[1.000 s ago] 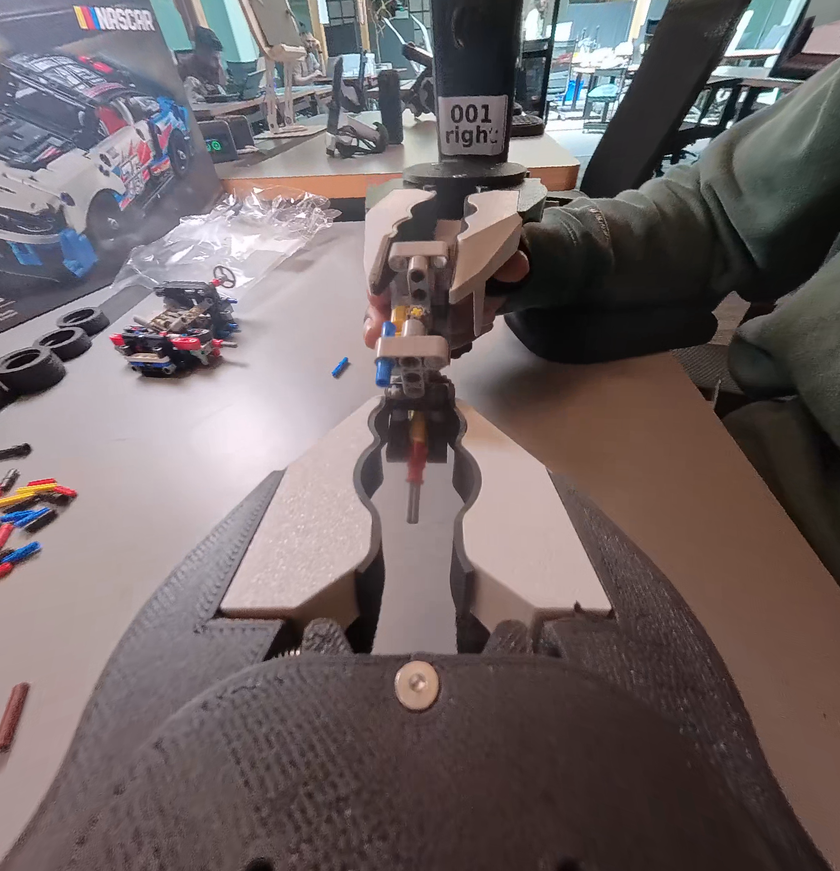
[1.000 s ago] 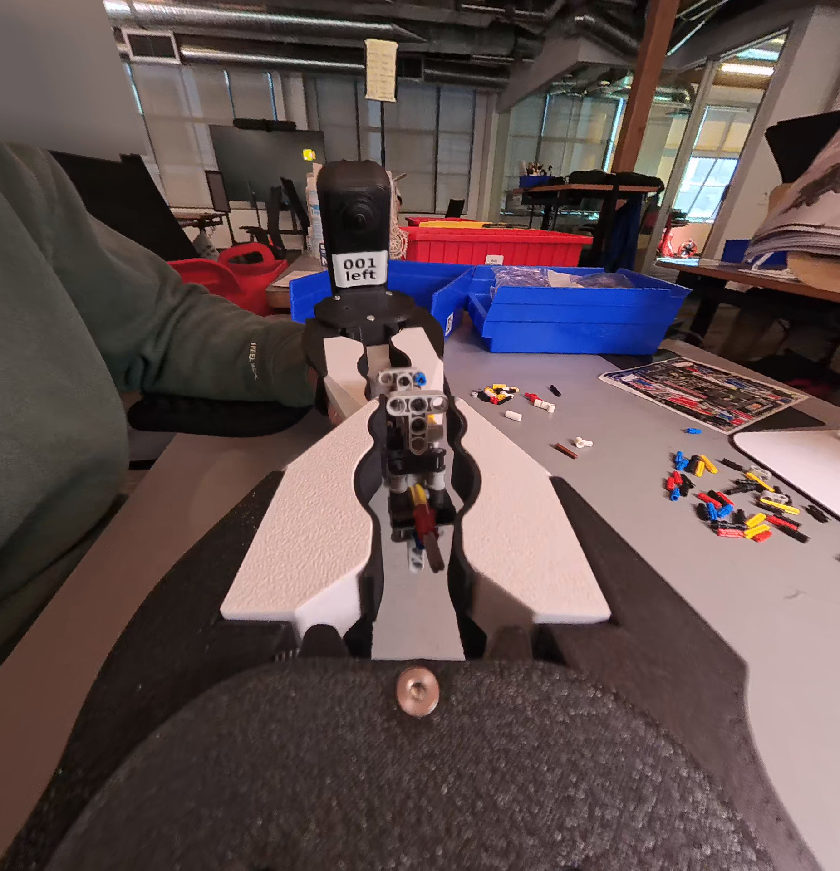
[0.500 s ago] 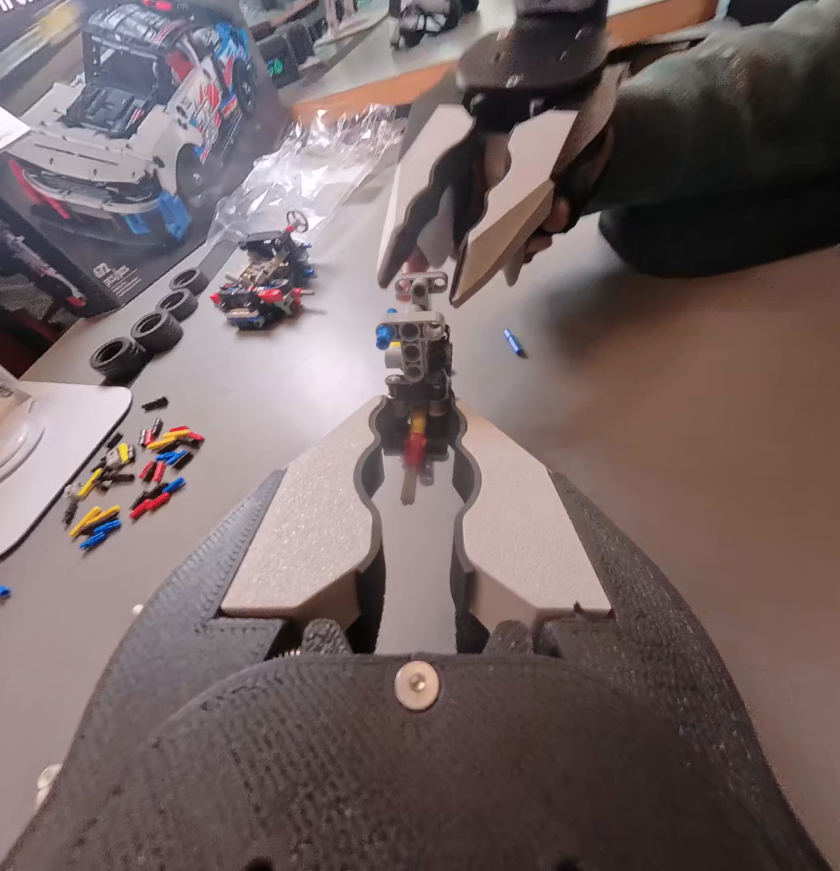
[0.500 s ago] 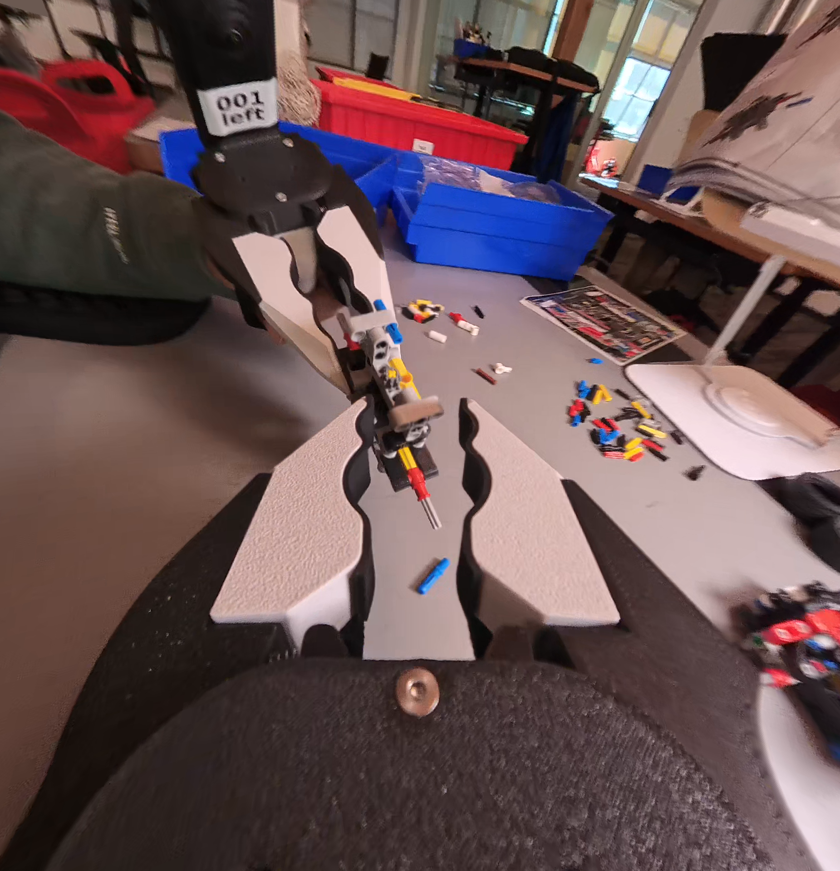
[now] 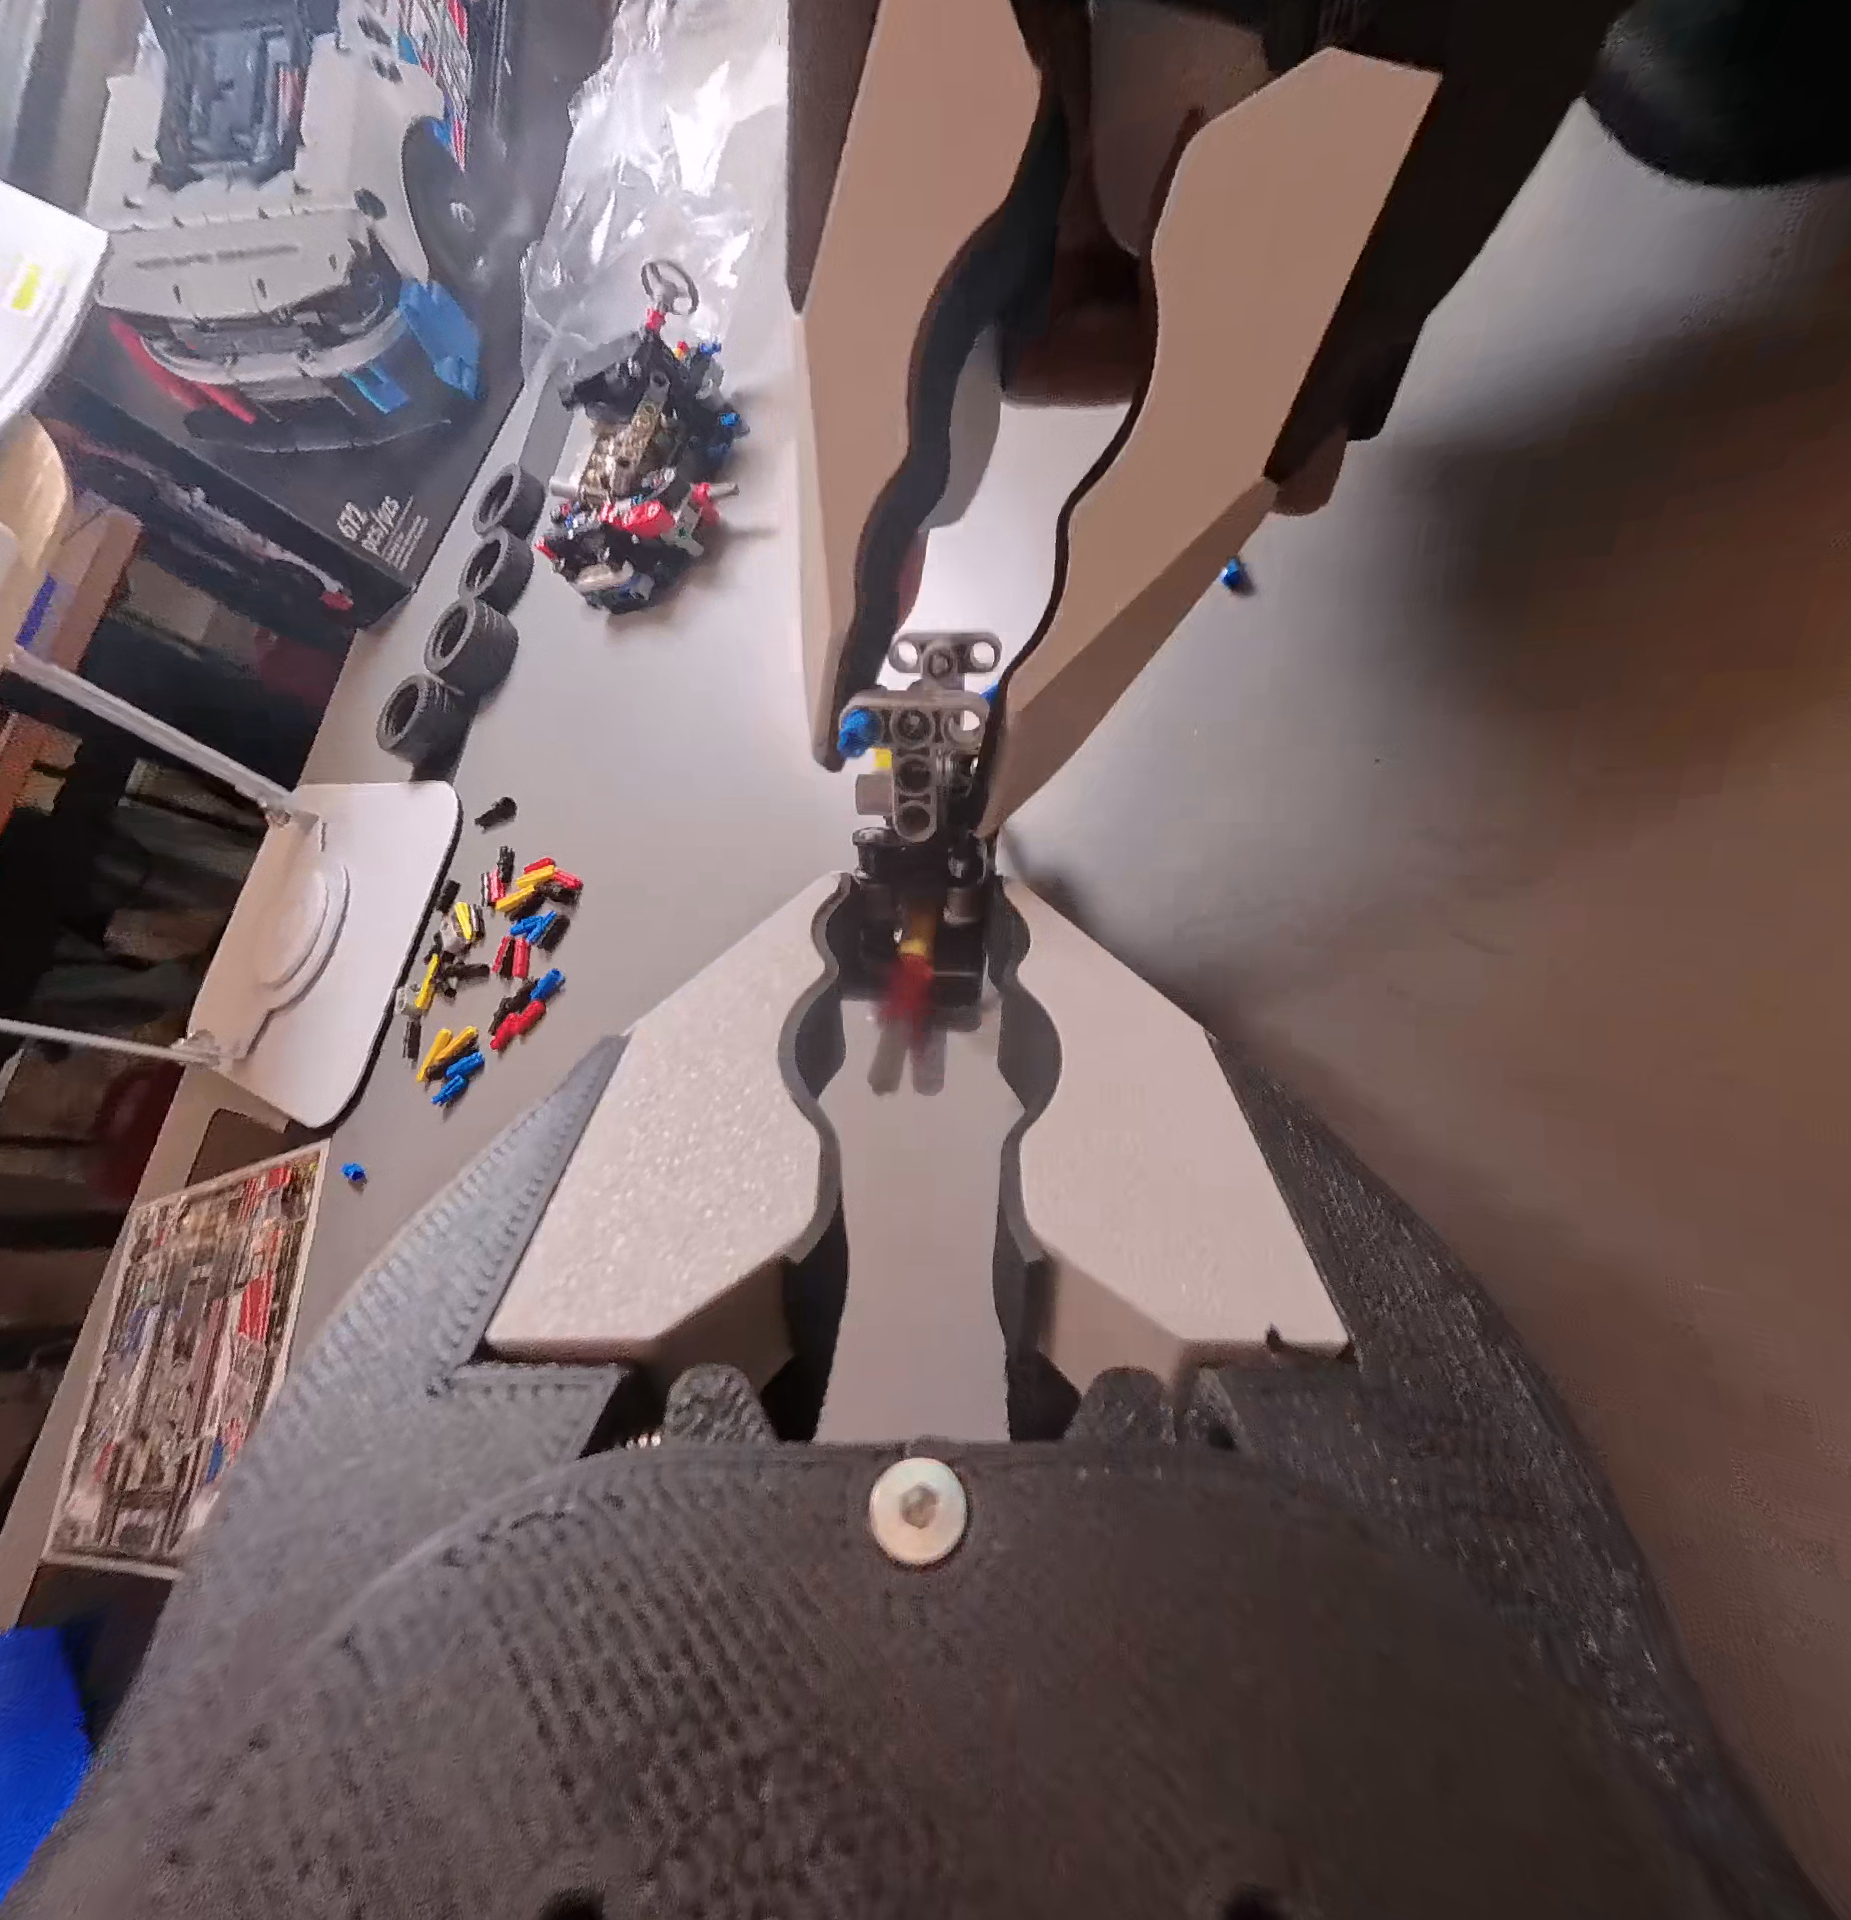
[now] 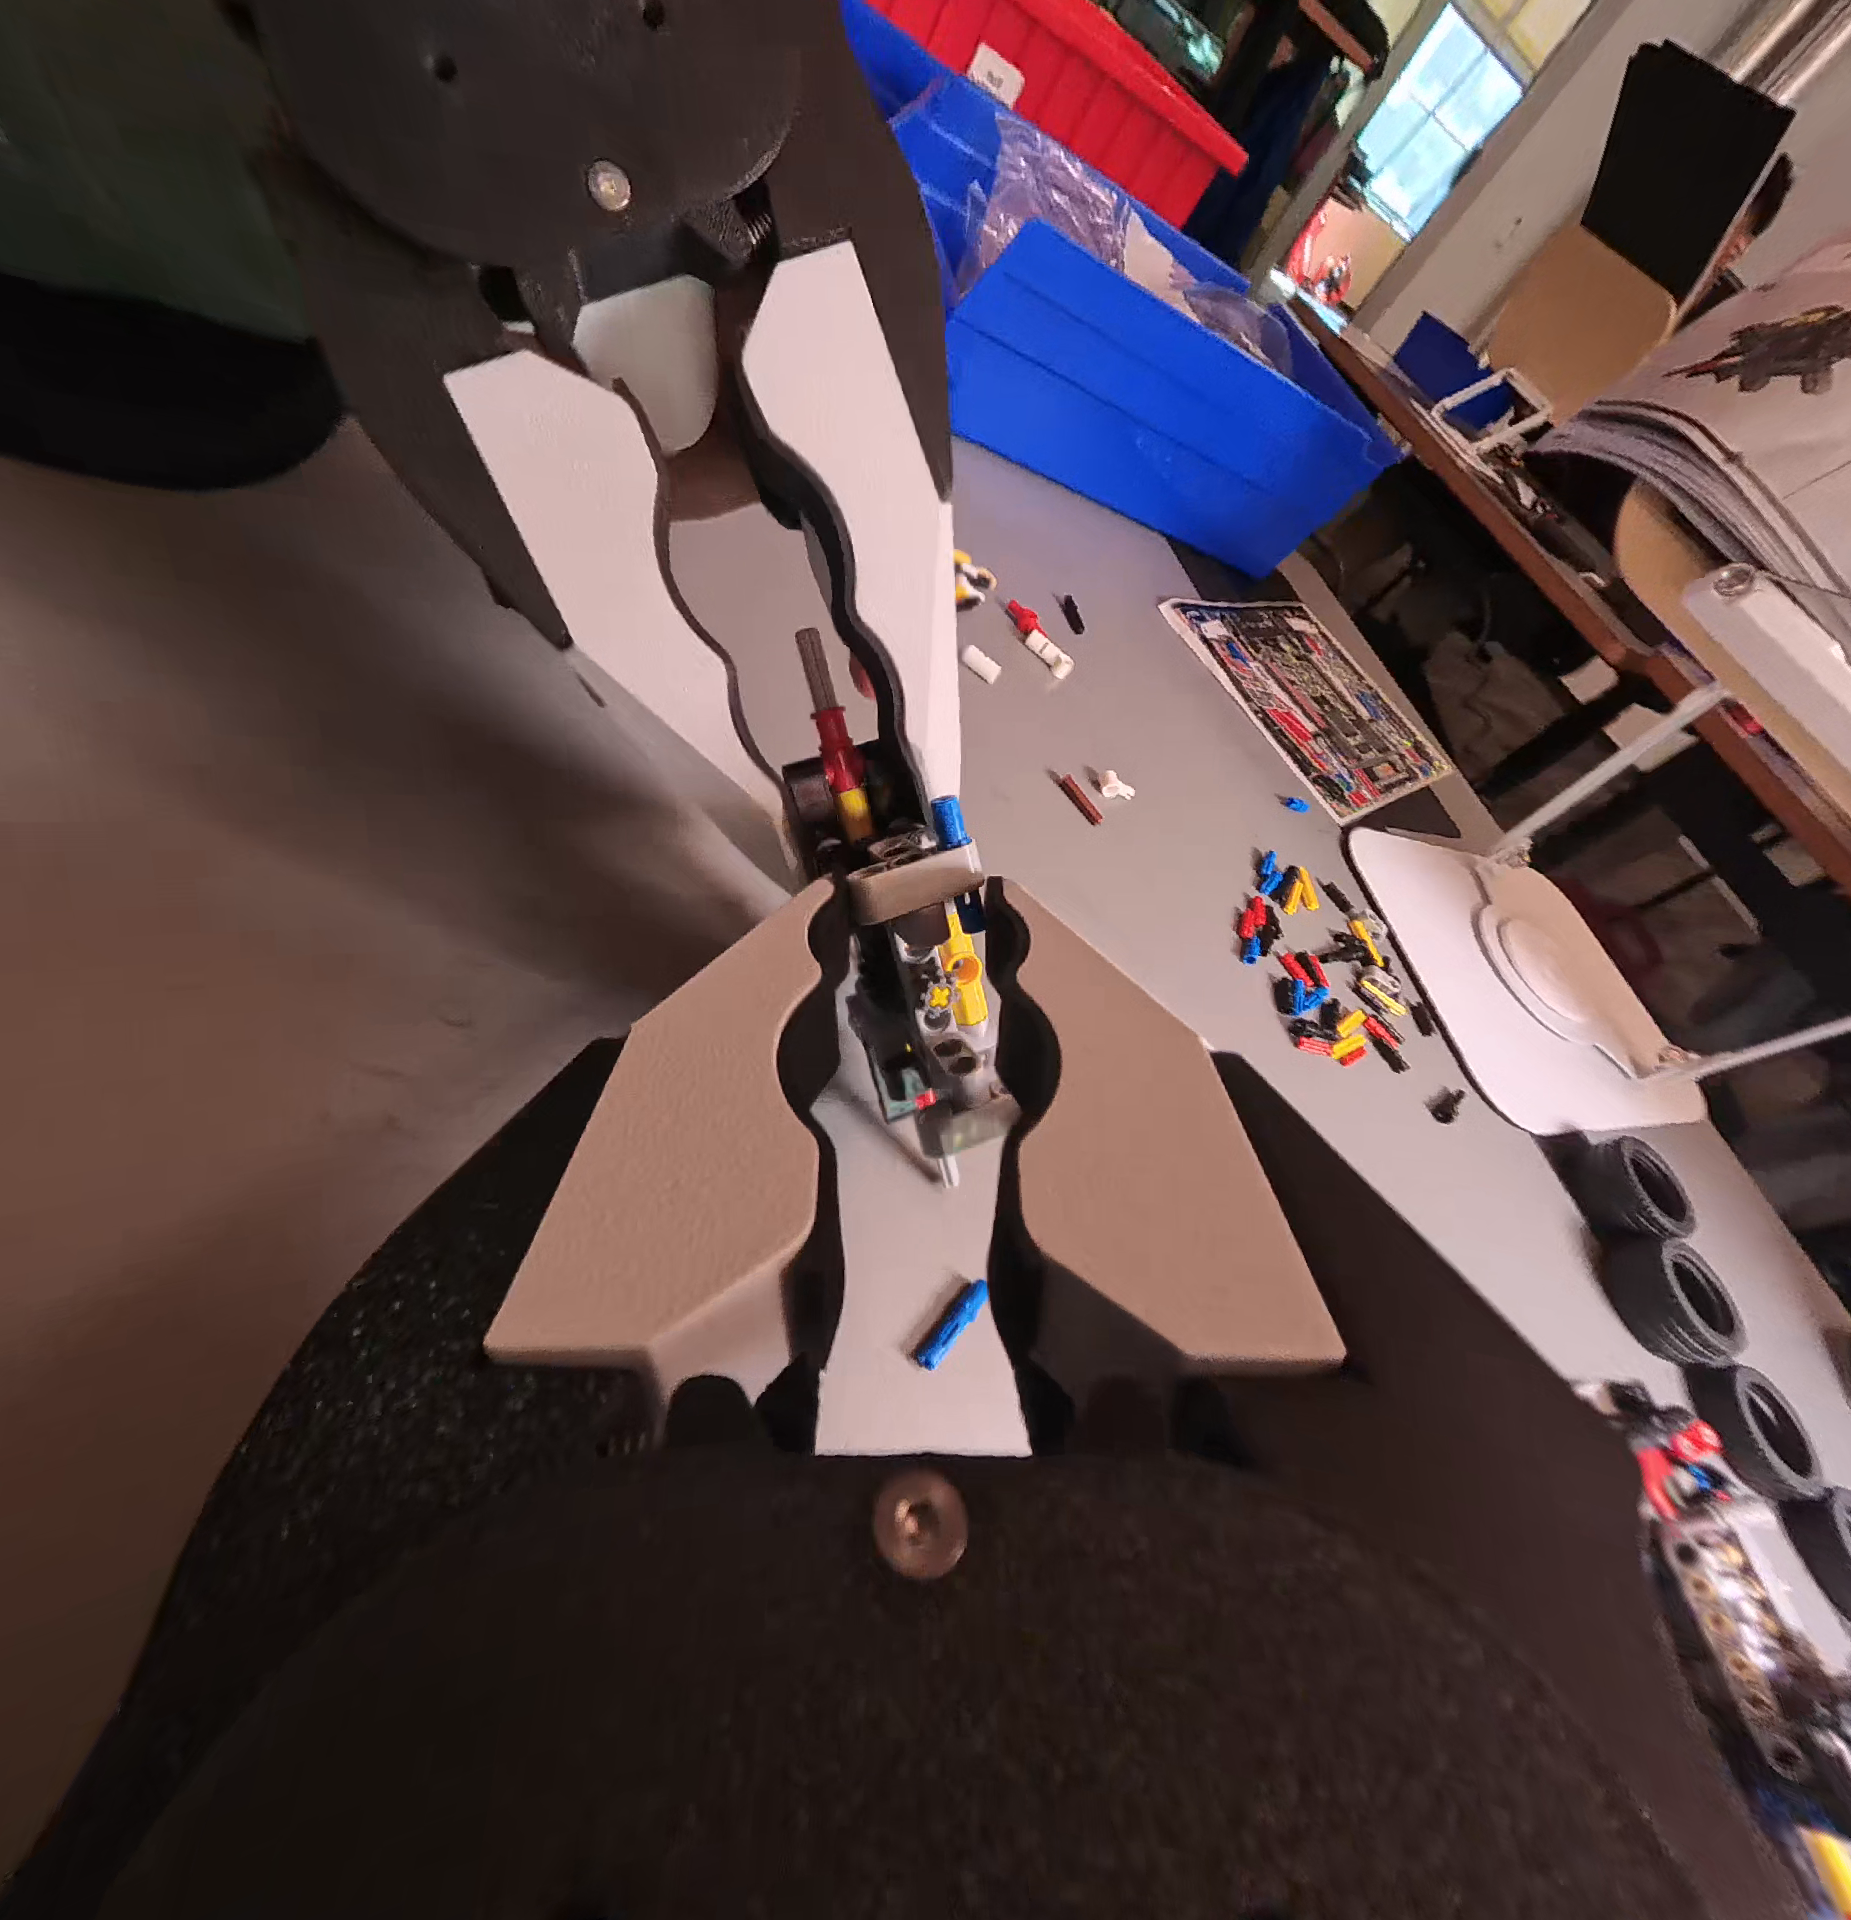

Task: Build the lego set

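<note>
A small brick assembly (image 5: 921, 748) of grey beams, a black base, blue pins and a red and yellow axle hangs between both grippers above the grey table (image 5: 692, 727). My left gripper (image 5: 916, 894) is shut on its black end. My right gripper (image 5: 910, 779) comes in from above, and its fingers clasp the grey beam end. In the right wrist view the assembly (image 6: 942, 997) lies between my right gripper's (image 6: 916, 894) tips, which press on the grey cross beam. There the left gripper (image 6: 859, 790) holds the far end, with the red axle sticking out.
Loose coloured pins (image 5: 495, 956), several black tyres (image 5: 474, 644), a part-built car chassis (image 5: 640, 499), the kit box (image 5: 256, 260), a white stand base (image 5: 318, 935) and a printed sheet (image 5: 183, 1351) lie to the left. Blue bins (image 6: 1139, 395) stand behind. A blue pin (image 6: 952, 1322) lies below.
The right gripper let go and drew back half a second ago. It has now come back over the grey end and closed on it. Both grippers tilted down towards the table.
</note>
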{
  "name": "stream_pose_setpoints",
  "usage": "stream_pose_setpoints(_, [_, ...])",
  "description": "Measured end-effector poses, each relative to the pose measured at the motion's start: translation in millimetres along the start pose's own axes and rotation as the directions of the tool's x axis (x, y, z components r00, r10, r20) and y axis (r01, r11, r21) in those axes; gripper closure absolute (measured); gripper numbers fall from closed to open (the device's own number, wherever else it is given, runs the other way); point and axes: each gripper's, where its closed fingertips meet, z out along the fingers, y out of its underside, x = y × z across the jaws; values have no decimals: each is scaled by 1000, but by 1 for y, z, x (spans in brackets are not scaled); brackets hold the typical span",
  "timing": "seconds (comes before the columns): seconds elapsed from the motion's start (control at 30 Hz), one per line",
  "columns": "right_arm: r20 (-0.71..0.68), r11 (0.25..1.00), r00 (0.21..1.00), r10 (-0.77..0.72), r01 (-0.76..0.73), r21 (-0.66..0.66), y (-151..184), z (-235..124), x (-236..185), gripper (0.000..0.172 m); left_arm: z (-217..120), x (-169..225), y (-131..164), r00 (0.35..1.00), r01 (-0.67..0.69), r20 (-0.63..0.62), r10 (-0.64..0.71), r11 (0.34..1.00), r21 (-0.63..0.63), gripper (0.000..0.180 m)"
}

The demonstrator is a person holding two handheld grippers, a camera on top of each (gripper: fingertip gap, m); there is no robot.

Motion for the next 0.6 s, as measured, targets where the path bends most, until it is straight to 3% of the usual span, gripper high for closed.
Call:
stream_pose_setpoints(0.03, [25, 999, 999, 20, -21, 36, -2, -3, -1, 148, -3, 1, -5, 1000, 14, -23, -13, 999, 47, 157])
stream_pose_setpoints(0.13, [129, 978, 982, 136, -154, 141, -7, -11, -4, 149, -10, 9, -19, 992, 63, -117, -41, 980, 189, 157])
stream_pose_setpoints(0.23, [202, 951, 961, 189, -230, 204, -9, -18, -7, 150, -13, 21, -27, 959, 177, -264, -99, 941, 290, 142])
stream_pose_setpoints(0.33, [260, 930, 941, 218, -281, 237, -10, -20, -11, 150, -8, 27, -28, 911, 309, -365, -190, 902, 301, 135])
stream_pose_setpoints(0.43, [282, 929, 936, 211, -282, 241, -10, -20, -14, 150, 0, 29, -23, 905, 323, -370, -211, 906, 273, 132])
stream_pose_setpoints(0.6, [290, 923, 932, 216, -292, 251, -12, -22, -14, 149, 2, 31, -30, 901, 333, -374, -219, 901, 276, 152])
